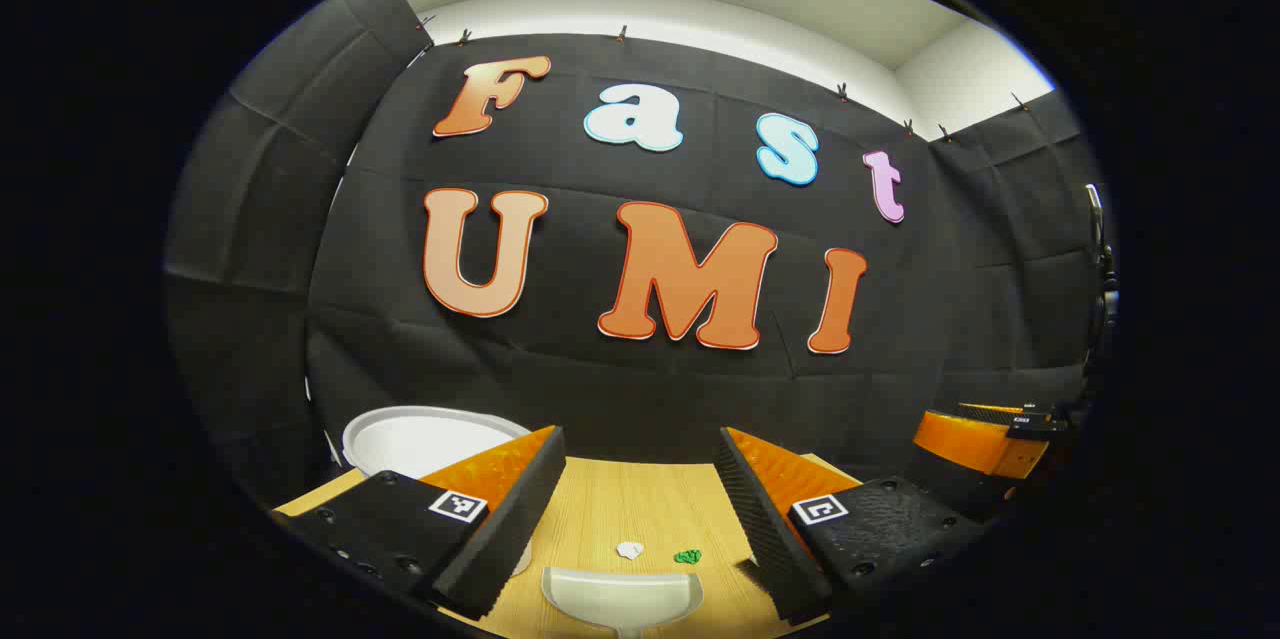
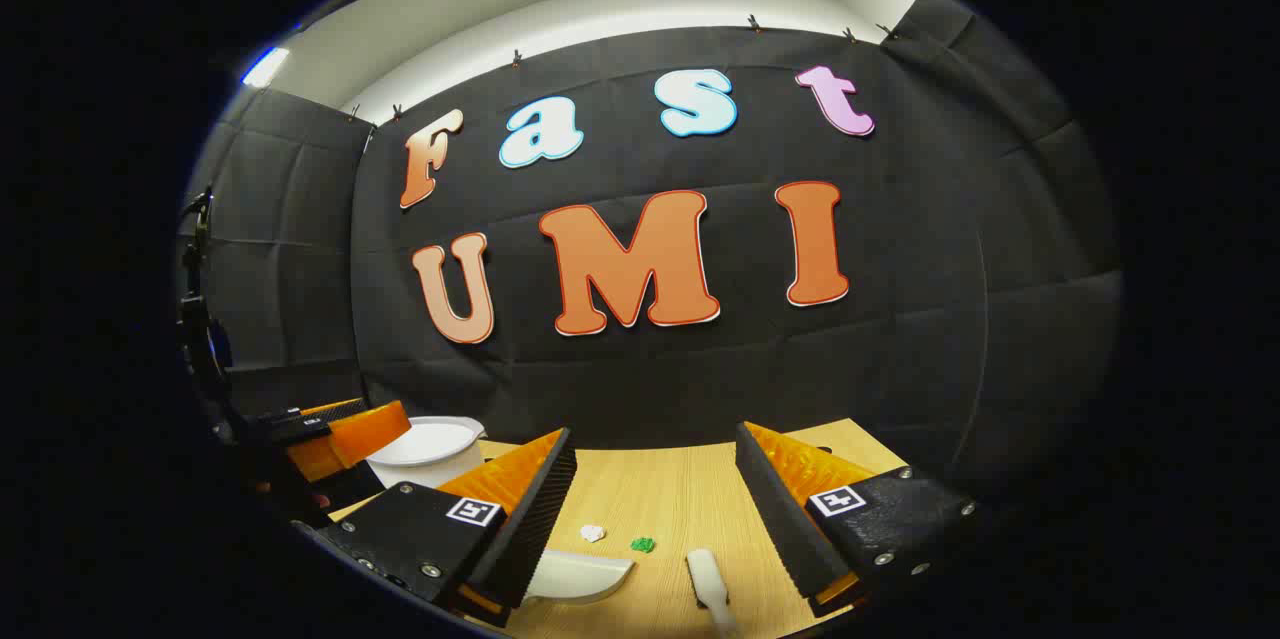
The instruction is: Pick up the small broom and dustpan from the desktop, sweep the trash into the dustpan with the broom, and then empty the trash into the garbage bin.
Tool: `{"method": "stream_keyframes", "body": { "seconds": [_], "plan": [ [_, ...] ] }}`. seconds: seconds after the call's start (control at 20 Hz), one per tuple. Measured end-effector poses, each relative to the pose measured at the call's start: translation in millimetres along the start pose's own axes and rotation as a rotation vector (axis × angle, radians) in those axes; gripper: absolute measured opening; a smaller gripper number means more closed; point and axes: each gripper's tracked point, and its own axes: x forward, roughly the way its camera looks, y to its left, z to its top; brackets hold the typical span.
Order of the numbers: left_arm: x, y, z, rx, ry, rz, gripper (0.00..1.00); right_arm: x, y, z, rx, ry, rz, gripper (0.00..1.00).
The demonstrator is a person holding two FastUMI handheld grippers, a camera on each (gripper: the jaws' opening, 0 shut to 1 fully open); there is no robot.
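White garbage bin [image 1: 425,439] far left. Left gripper [image 1: 640,509] spread, empty, above the white dustpan [image 1: 622,599], whose mouth faces the white scrap [image 1: 630,550] and green scrap [image 1: 687,556] beyond. Right gripper [image 2: 655,509] spread, empty, lined up over the broom handle [image 2: 708,579] nearer right.

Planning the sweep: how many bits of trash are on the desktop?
2: a white scrap and a green scrap, side by side beyond the dustpan. Grippers could hide others.

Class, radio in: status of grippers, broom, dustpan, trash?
Both grippers open, empty. Dustpan, broom untouched on desktop. Trash bits unswept. Nothing blocking.
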Motion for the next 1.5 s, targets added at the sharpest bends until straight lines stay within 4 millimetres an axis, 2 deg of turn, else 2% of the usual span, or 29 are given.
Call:
{"method": "stream_keyframes", "body": {
  "seconds": [0.05, 0.1, 0.35, 0.45, 0.7, 0.9, 1.2, 1.35, 1.5],
  "plan": [
    [0.7, -0.1, -2.1, -0.001, 0.005, 0.001, 0.95, -0.3, 0.3, -0.5, -0.002, 0.004, 0.001, 0.85],
    [1.3, 0.8, -2.4, -0.003, 0.009, 0.002, 0.95, 0.6, 0.9, -2.1, -0.004, 0.011, 0.002, 0.96],
    [2.0, 4.6, -0.5, -0.008, 0.003, 0.013, 0.95, 3.6, 3.8, -5.4, -0.011, 0.027, 0.013, 0.96],
    [1.4, -0.7, 2.5, -0.031, -0.008, -0.007, 0.95, 3.6, 4.4, -3.6, -0.014, 0.02, 0.011, 0.96],
    [-5.7, -2.2, 21.7, -0.034, -0.073, -0.014, 0.95, 1.0, 4.7, 12.2, -0.003, -0.046, 0.004, 0.96],
    [-6.3, -3.1, 22.0, -0.031, -0.065, -0.015, 0.95, -1.2, 7.7, 10.7, -0.003, -0.039, 0.012, 0.96],
    [-11.2, -3.6, 16.5, 0.005, -0.043, -0.014, 0.95, -7.3, 7.5, 18.5, -0.021, -0.057, 0.001, 0.96],
    [-14.1, -4.3, 9.7, -0.014, -0.023, -0.018, 0.95, -10.9, 8.5, 12.4, -0.017, -0.041, 0.001, 0.96],
    [-17.3, -1.1, 7.8, -0.02, -0.009, -0.007, 0.95, -15.1, 3.5, 18.8, -0.004, -0.059, -0.015, 0.96]
  ]
}}
